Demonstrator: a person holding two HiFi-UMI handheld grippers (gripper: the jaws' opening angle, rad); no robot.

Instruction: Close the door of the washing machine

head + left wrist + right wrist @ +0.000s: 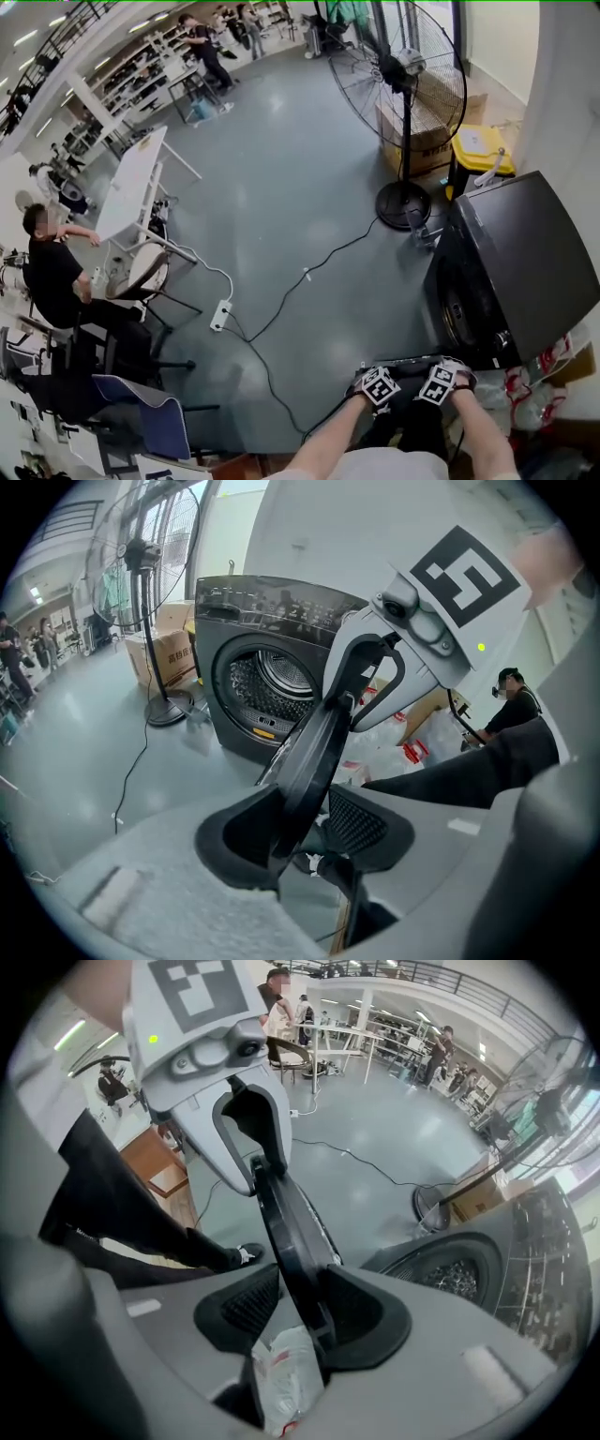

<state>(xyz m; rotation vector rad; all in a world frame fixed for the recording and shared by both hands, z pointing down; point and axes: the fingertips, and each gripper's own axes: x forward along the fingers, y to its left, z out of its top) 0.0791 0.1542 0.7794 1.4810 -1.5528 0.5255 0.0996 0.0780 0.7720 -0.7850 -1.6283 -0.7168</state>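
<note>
the left gripper [305, 832] and right gripper [300, 1312] are straddling the rim of the door [314, 752], jaws parted and unclamped, so swinging it evenly toward the washing machine [253, 677] is looking wisest.

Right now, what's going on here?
Two handheld grippers are working the open door of a dark front-load washing machine. The door's rim stands between the fingers of both the left gripper and the right gripper. It leans on one finger of each, with a gap on the other side, so neither clamps it. The drum is exposed and the door is not yet closed.
</note>
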